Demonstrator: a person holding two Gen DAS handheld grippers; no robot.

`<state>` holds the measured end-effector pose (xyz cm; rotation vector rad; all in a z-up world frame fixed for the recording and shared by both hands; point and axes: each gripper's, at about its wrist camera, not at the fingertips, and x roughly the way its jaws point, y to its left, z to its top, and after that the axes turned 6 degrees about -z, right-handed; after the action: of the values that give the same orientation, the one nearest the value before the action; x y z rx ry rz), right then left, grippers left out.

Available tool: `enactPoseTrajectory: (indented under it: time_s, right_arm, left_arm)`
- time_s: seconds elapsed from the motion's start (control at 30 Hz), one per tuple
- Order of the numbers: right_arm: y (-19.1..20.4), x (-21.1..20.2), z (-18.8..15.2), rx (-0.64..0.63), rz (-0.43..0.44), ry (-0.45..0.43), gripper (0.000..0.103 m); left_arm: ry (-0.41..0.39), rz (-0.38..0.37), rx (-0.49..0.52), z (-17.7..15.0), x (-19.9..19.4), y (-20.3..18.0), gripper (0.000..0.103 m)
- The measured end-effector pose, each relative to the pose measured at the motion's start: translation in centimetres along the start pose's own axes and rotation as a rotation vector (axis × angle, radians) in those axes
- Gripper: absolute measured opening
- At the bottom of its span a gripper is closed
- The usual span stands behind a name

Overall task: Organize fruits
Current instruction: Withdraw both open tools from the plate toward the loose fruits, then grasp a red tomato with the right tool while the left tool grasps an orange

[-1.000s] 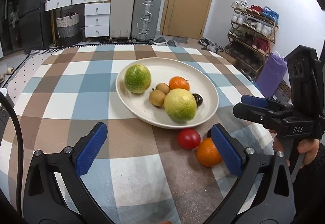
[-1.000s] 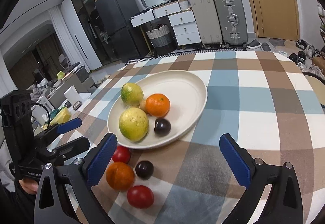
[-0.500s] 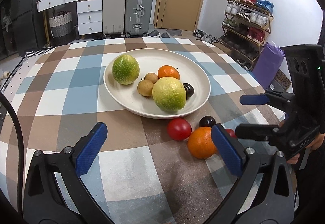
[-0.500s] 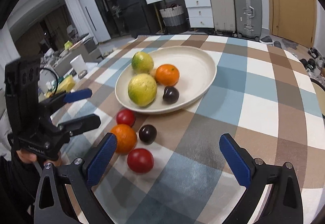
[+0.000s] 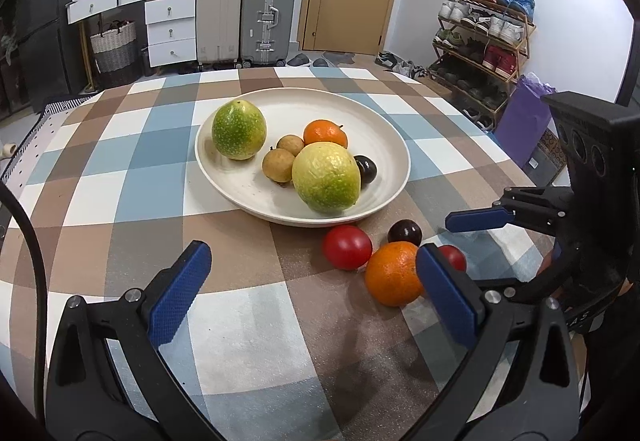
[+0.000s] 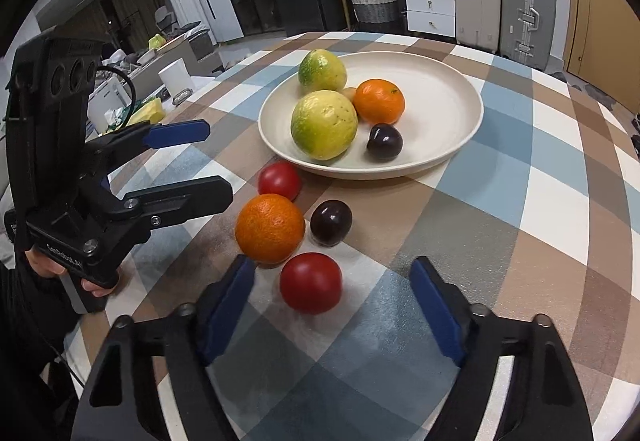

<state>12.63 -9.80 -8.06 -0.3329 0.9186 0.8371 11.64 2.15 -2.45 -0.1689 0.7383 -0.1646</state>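
Checked tablecloth (image 6: 500, 201) underneath, our right gripper (image 6: 332, 297) is closing with the red tomato (image 6: 311, 282) between its jaws, untouched; left gripper (image 5: 312, 293) gapes empty. We should centre the pads, squeeze gently, then lift toward the plate (image 6: 460, 89) beyond.

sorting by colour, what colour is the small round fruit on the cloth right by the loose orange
Dark purple, nearly black; clearest in the right wrist view.

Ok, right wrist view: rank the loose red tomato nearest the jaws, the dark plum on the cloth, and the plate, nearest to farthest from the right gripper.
1. Red tomato, just ahead of the right gripper, left of centre.
2. Dark plum, on the cloth beyond it.
3. Plate, farthest back.
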Motion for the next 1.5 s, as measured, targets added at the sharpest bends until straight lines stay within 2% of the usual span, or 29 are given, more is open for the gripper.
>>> enactPoseTrajectory:
  time_s: [0.23, 0.4, 0.47, 0.6, 0.73, 0.97, 1.1, 1.3, 1.5]
  right_arm:
    - [0.8, 0.1, -0.2, -0.044, 0.019, 0.006, 0.062]
    - [1.2, -0.1, -0.5, -0.084, 0.015, 0.007, 0.055]
    - [1.3, -0.1, -0.6, -0.095, 0.005, 0.007, 0.046]
    - [1.4, -0.1, -0.6, -0.103, -0.003, 0.004, 0.042]
    - [1.4, -0.1, -0.6, -0.105, -0.003, 0.002, 0.033]
    - [1.1, -0.5, -0.3, -0.095, -0.014, -0.023, 0.033]
    - [0.0, -1.1, 0.1, -0.039, -0.043, -0.062, 0.033]
    - [-1.6, -1.8, 0.6, 0.044, -0.080, -0.112, 0.033]
    - [-2.3, -1.9, 0.7, 0.079, -0.095, -0.113, 0.033]
  left_arm:
    - [0.004, 0.000, -0.002, 0.0, 0.1, 0.0, 0.102]
    - [-0.002, -0.002, 0.002, 0.0, 0.1, 0.1, 0.102]
    - [0.001, -0.003, 0.002, 0.0, 0.2, 0.1, 0.102]
    - [0.007, -0.002, 0.005, -0.1, 0.4, 0.2, 0.102]
    - [0.010, -0.004, 0.006, -0.1, 0.4, 0.1, 0.102]
    - [0.014, -0.012, 0.009, -0.2, 0.6, 0.0, 0.102]
    - [0.020, -0.017, 0.017, -0.3, 0.8, -0.4, 0.102]
    - [0.058, -0.072, 0.044, -0.7, 1.2, -1.5, 0.102]
    - [0.097, -0.117, 0.053, -1.0, 2.0, -2.4, 0.098]
